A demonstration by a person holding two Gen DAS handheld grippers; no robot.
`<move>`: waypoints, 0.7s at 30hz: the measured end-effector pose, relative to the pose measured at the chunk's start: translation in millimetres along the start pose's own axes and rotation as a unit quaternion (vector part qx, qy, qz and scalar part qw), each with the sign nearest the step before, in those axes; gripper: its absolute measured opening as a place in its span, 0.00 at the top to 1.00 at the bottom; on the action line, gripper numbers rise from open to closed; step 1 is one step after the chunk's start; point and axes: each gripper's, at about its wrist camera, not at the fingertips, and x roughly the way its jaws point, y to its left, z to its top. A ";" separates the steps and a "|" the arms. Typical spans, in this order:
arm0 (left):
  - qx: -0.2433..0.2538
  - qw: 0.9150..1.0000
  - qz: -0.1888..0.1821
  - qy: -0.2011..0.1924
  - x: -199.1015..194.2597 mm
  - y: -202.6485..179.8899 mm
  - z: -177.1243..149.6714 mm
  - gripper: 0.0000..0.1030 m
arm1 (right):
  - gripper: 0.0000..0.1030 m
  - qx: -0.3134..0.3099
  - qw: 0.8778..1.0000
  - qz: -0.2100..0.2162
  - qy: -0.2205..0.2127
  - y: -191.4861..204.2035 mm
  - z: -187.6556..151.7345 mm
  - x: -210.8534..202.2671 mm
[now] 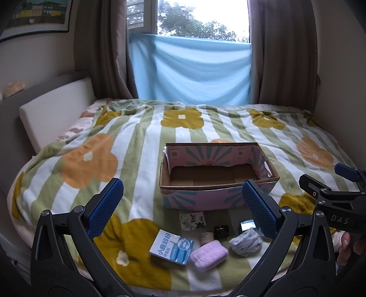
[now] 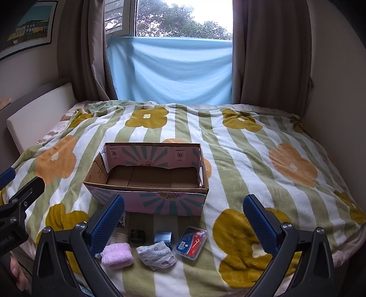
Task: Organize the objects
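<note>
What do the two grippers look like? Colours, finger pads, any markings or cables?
Both match: matte black angular frames with silver pivot screws. The left gripper and right gripper each carry two blue pads with a fine knurled grid texture. Seen from the left camera, white "DAS" lettering marks the right gripper's body. No cables visible. Bare fingers show behind it; no sleeve in view.

We note a home bedroom: bed (image 1: pixel 68 141) under floral blanket (image 1: pixel 141 137), curtained window (image 1: pixel 201 20), framed picture (image 1: pixel 36 16).
</note>
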 end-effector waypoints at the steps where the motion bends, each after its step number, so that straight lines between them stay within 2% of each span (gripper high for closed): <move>1: 0.000 1.000 -0.001 0.000 -0.1 -0.1 -0.3 0.00 | 0.00 0.000 1.000 0.000 0.000 -0.1 -0.2 0.1; 21: 0.000 1.000 0.001 0.006 0.0 1.3 -2.8 0.00 | 0.01 0.000 1.000 0.000 -0.001 0.2 0.4 -1.0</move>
